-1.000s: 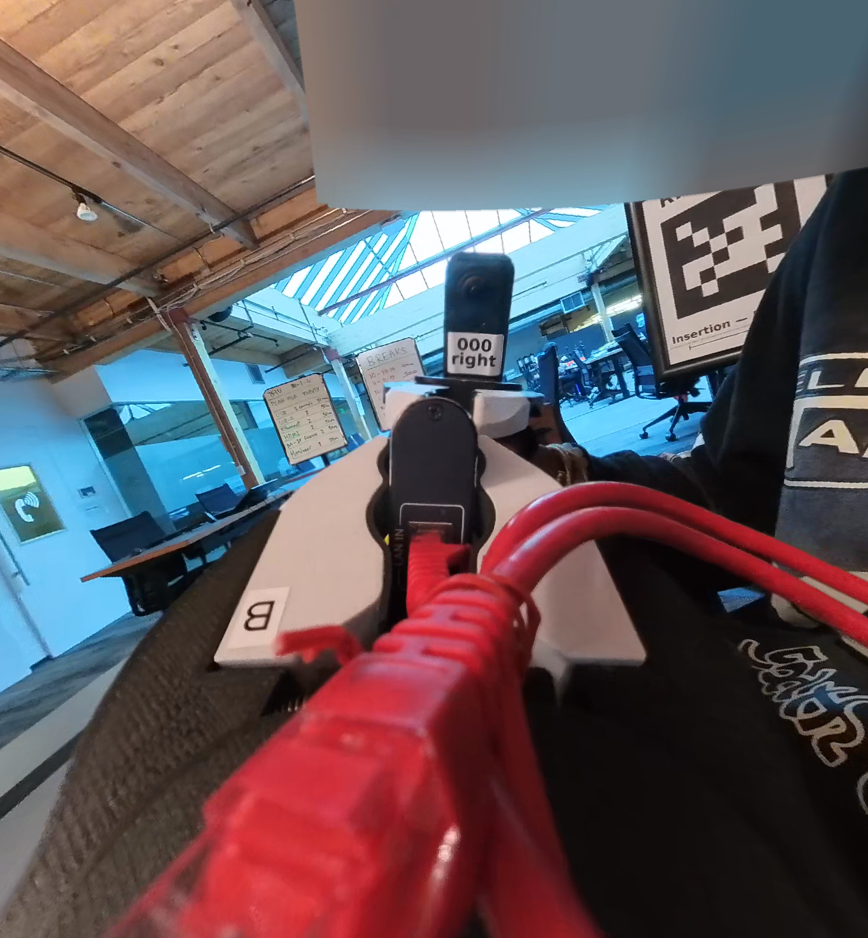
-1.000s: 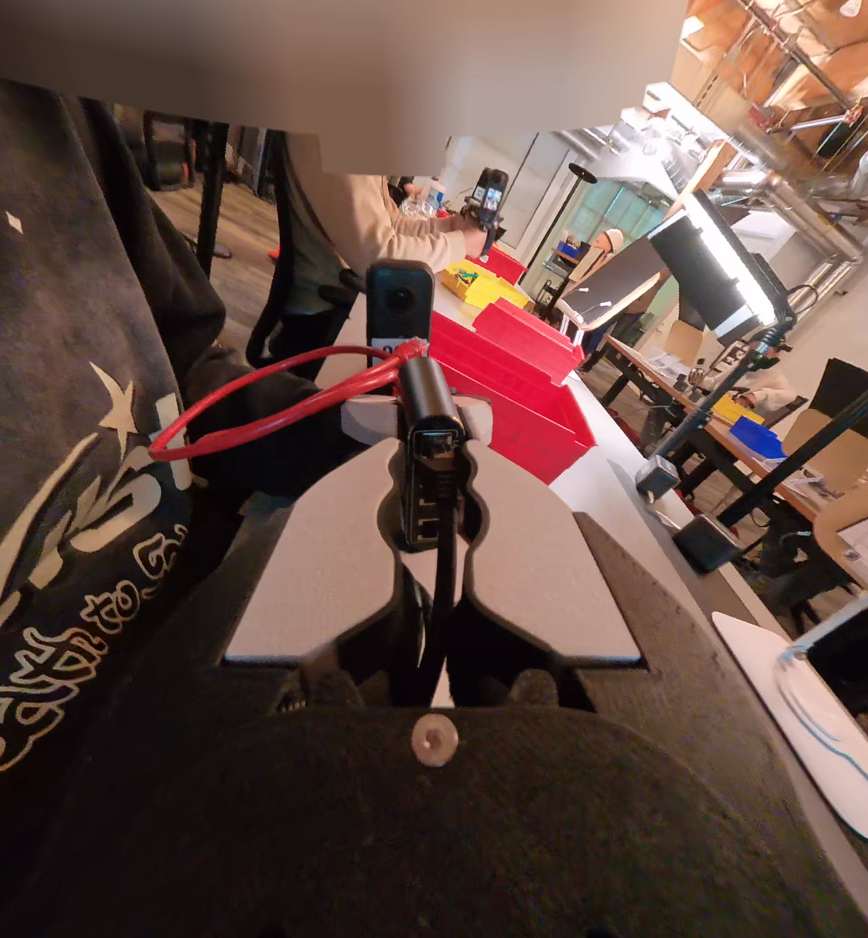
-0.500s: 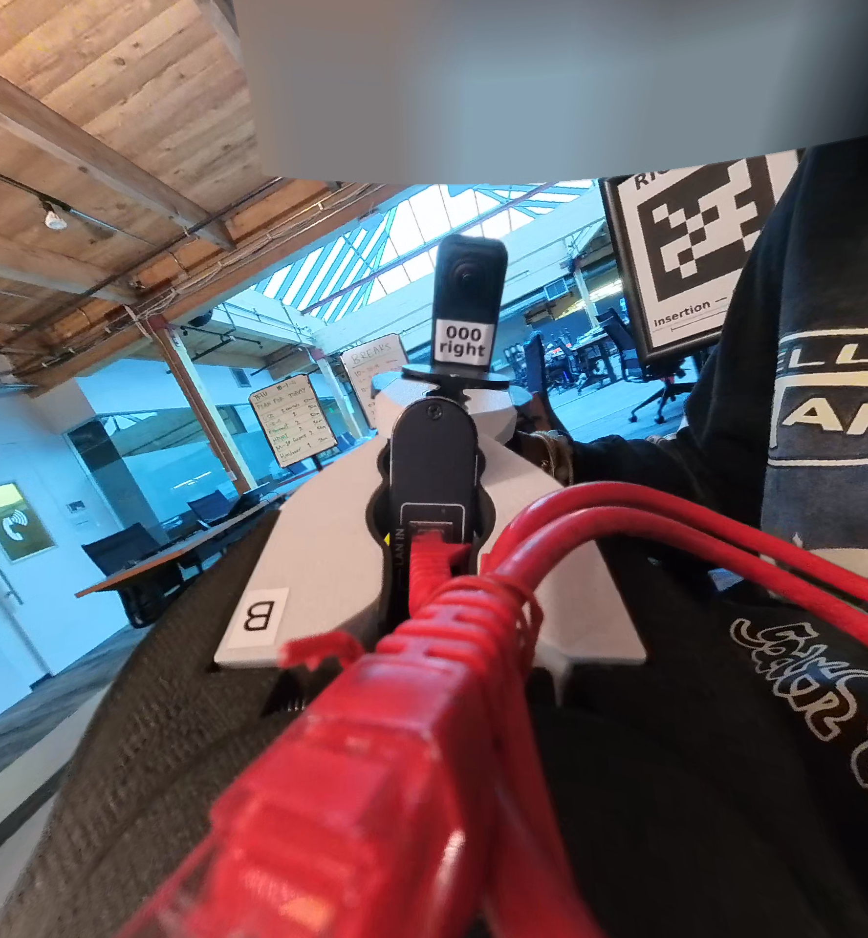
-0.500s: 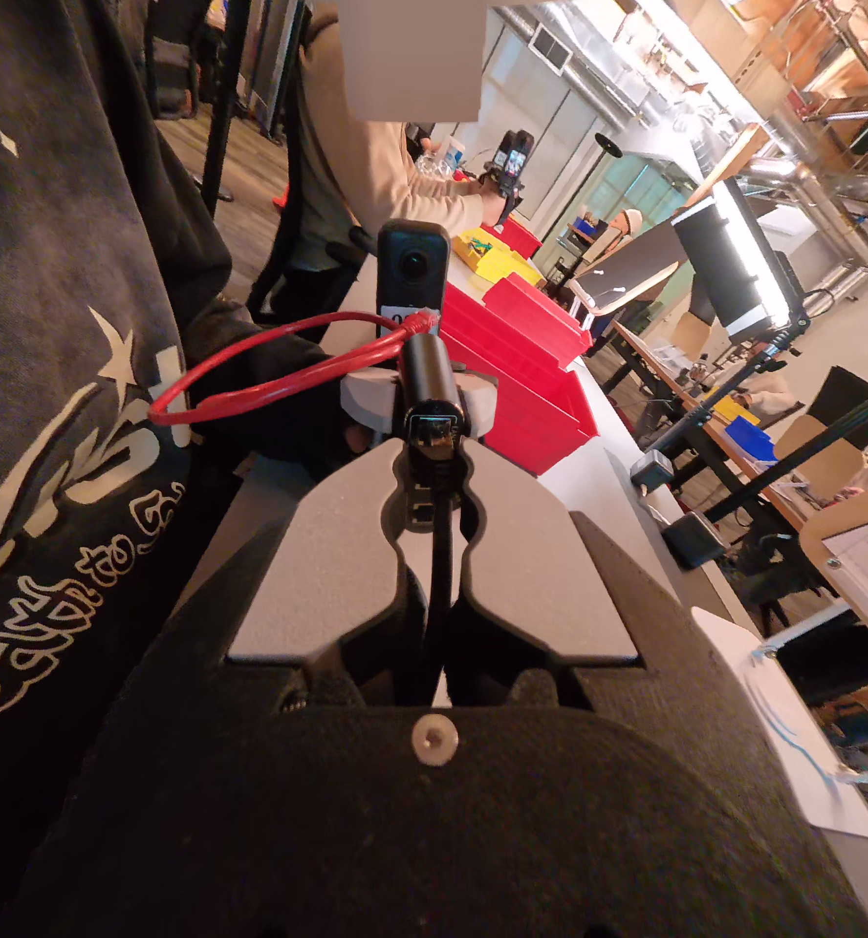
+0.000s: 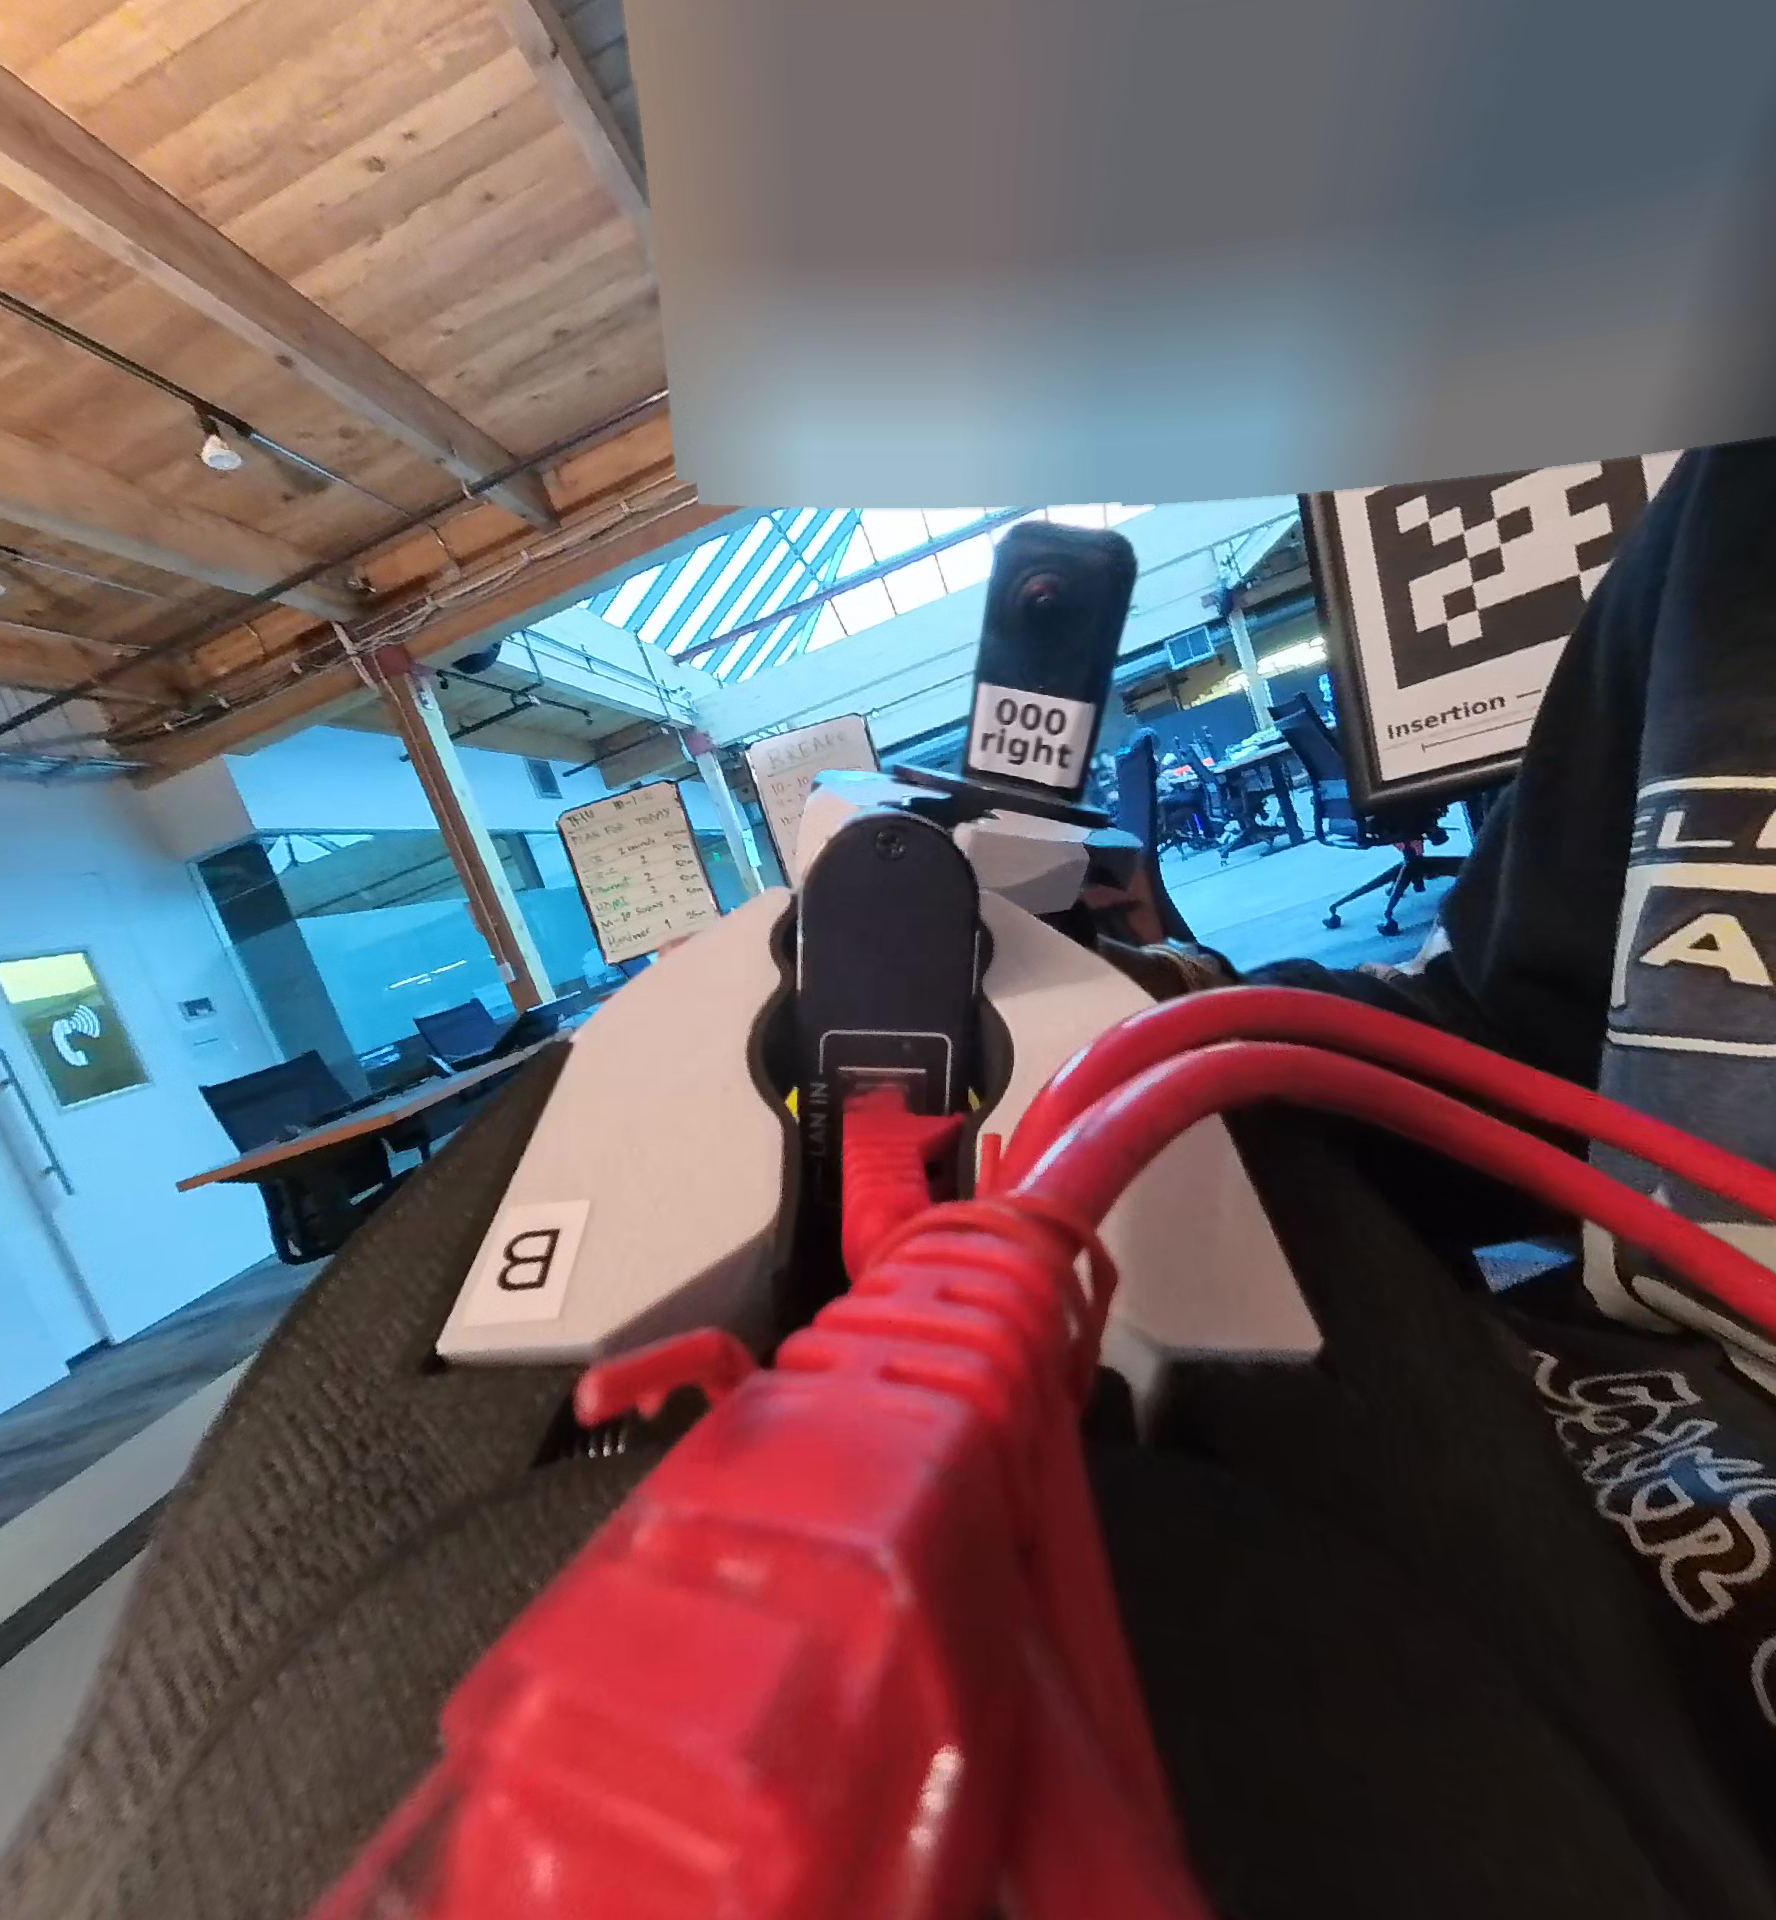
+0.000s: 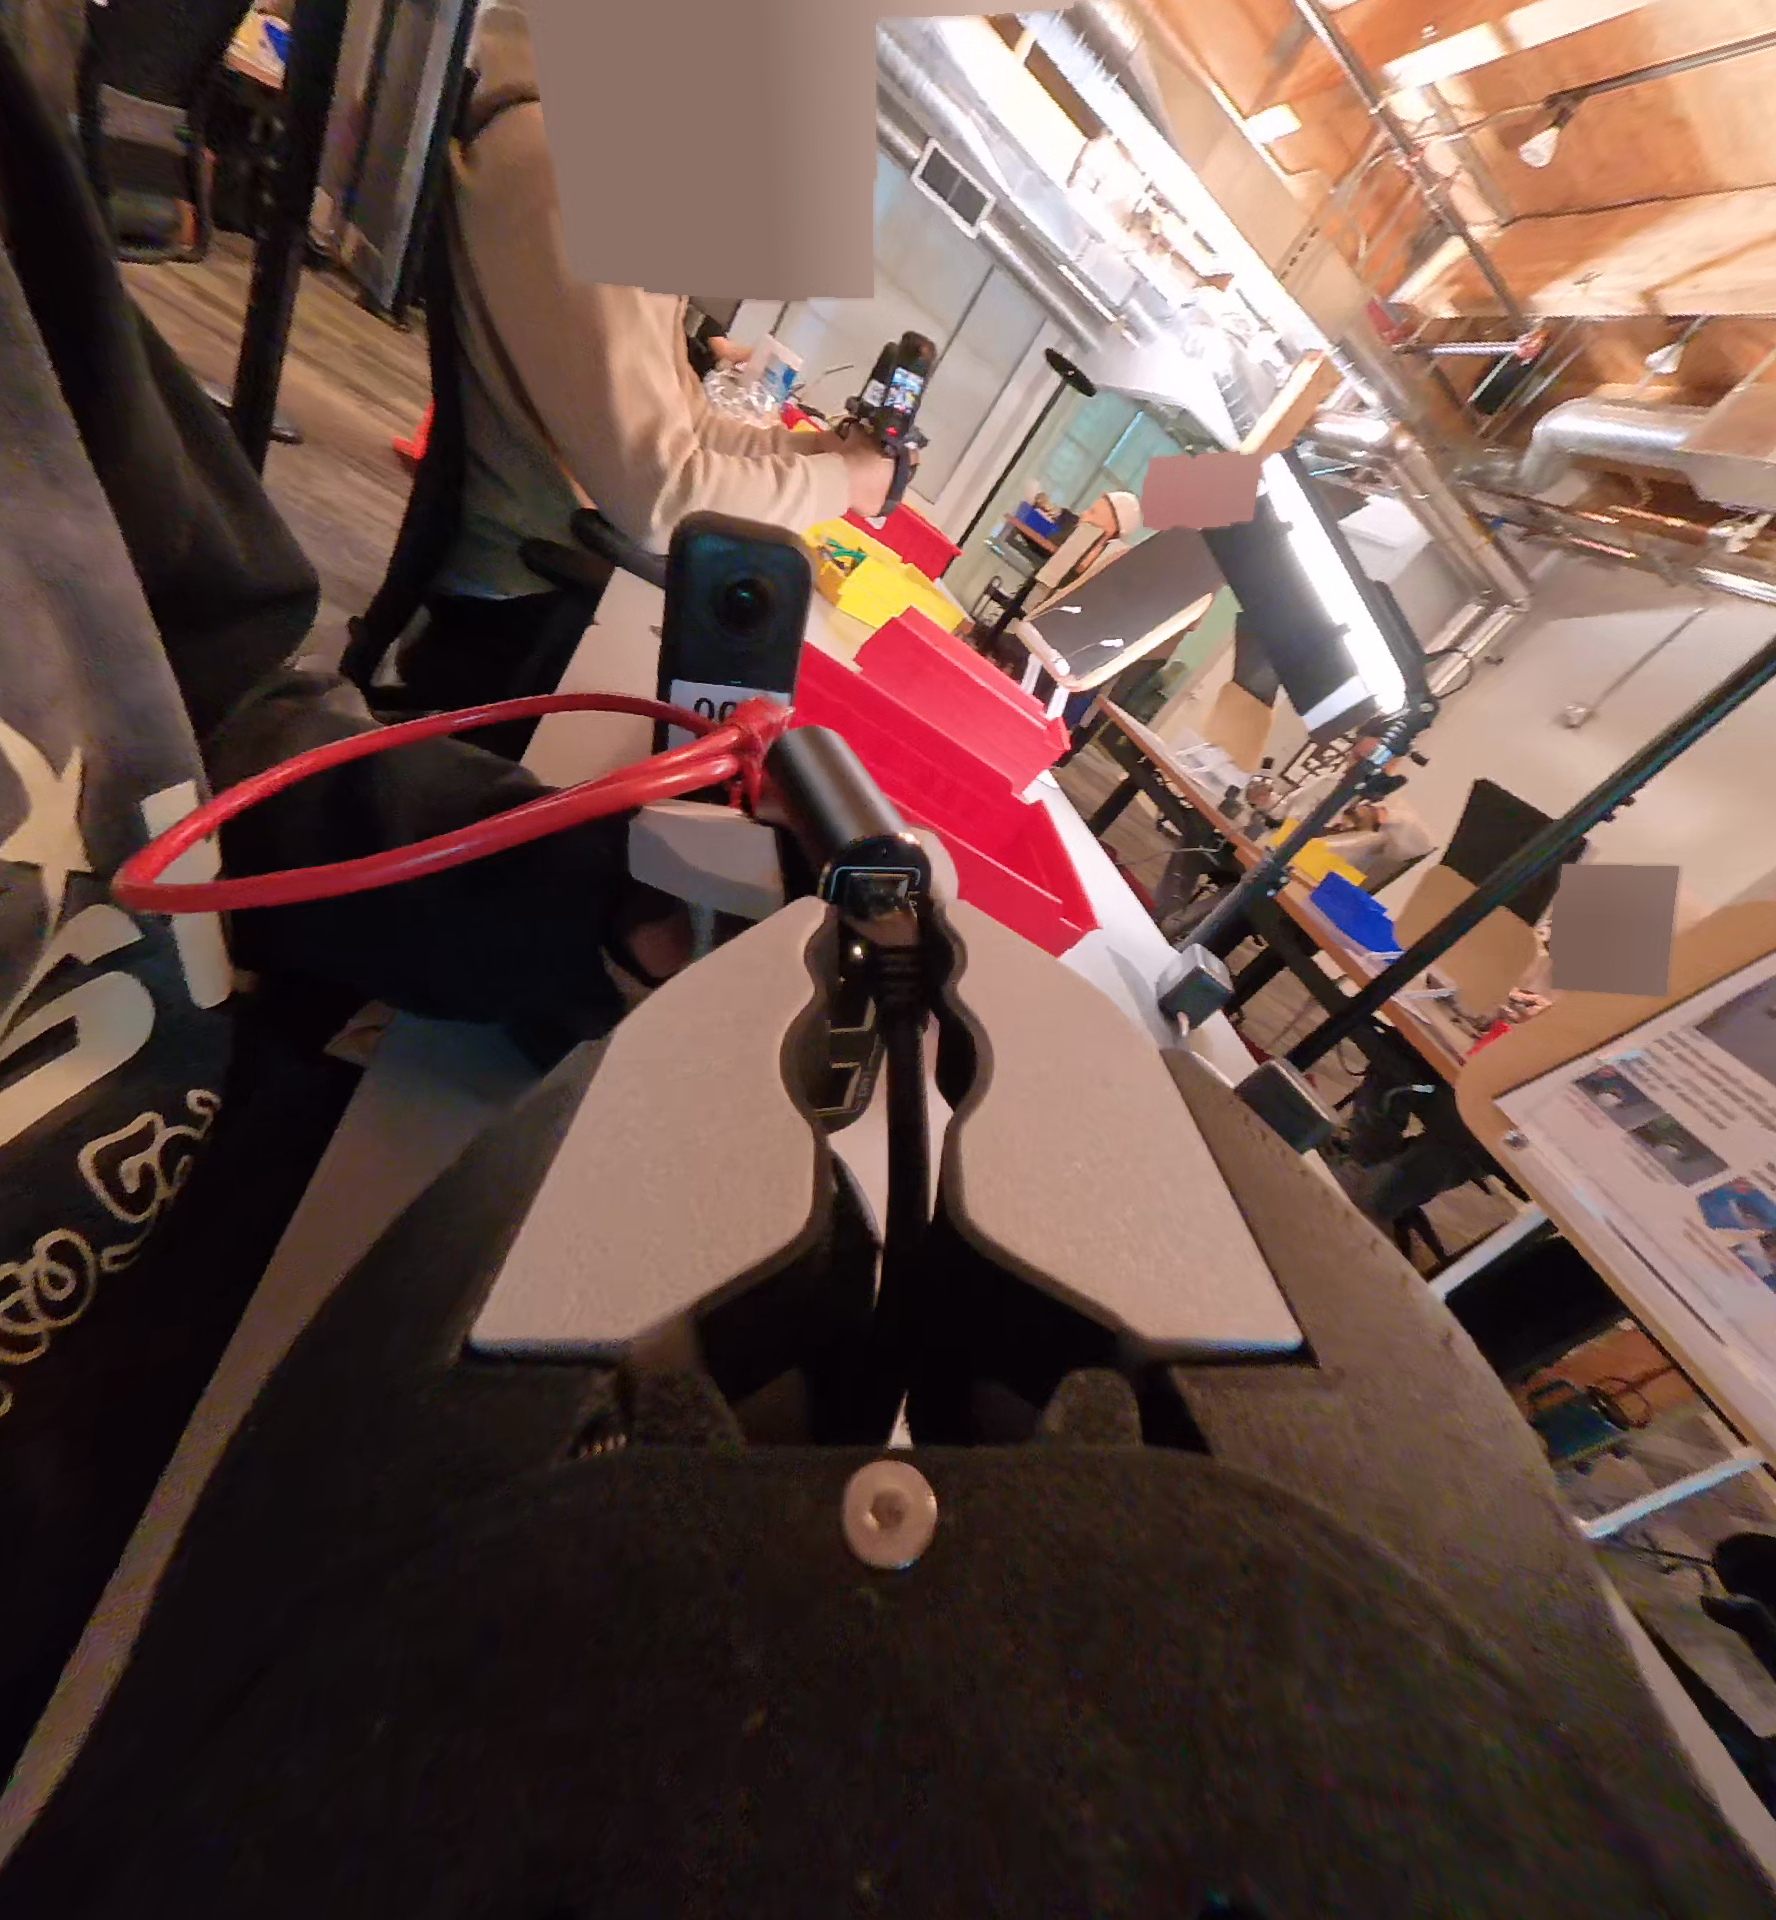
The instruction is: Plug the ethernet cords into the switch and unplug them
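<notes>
You've got the switch (image 5: 886, 956) pinched end-to-end, off the tabletop: left gripper (image 5: 879, 1049) jaws clenched on its near end, right gripper (image 6: 879, 997) jaws clamped on the far end, so it can't twist. Red ethernet cord (image 5: 889, 1153) sits plugged into the near port, slack looping rightward; black cord (image 6: 903, 1101) occupies the opposite end.

You stand in an open workshop-office: timber ceiling (image 5: 271, 197), exposed ducts (image 6: 1632, 457), whiteboards (image 5: 635, 873), office chairs (image 5: 1383, 831), red parts bins (image 6: 925, 727).
</notes>
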The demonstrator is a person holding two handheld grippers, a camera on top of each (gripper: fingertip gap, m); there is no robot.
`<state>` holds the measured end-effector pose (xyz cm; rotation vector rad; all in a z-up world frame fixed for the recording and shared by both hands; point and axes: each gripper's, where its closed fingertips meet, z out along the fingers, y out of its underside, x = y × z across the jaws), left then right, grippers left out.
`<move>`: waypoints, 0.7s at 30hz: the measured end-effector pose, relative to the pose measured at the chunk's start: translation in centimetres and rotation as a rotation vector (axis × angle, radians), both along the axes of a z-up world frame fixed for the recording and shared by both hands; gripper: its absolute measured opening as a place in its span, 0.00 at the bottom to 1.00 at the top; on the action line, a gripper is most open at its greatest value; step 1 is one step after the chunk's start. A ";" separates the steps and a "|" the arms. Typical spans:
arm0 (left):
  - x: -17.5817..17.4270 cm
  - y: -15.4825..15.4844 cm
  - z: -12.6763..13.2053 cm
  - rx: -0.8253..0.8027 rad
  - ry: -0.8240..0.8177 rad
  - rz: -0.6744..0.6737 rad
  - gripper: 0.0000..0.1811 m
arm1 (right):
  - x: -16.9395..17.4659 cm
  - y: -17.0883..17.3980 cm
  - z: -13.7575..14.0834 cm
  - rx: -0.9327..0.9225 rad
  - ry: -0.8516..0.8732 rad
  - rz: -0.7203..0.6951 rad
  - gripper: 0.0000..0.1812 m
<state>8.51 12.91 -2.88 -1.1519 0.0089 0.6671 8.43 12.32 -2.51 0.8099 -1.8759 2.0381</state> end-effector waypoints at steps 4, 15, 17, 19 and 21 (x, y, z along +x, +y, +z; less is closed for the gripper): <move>-0.2 -0.5 0.3 0.028 -0.009 0.011 0.15 | -0.1 -0.3 0.3 -0.030 0.022 -0.058 0.08; -0.7 -0.6 0.4 0.010 0.029 0.115 0.15 | -0.7 -0.2 0.4 -0.030 0.156 -0.165 0.08; -0.7 -0.5 0.5 0.014 0.019 0.115 0.15 | -0.7 -0.1 0.5 -0.015 0.177 -0.175 0.08; -0.7 -0.5 0.6 0.030 0.007 0.098 0.15 | -1.0 0.1 0.8 -0.015 0.189 -0.199 0.08; 0.1 -2.9 2.2 0.180 0.056 0.085 0.15 | -5.5 3.0 4.0 -0.150 0.207 -0.443 0.07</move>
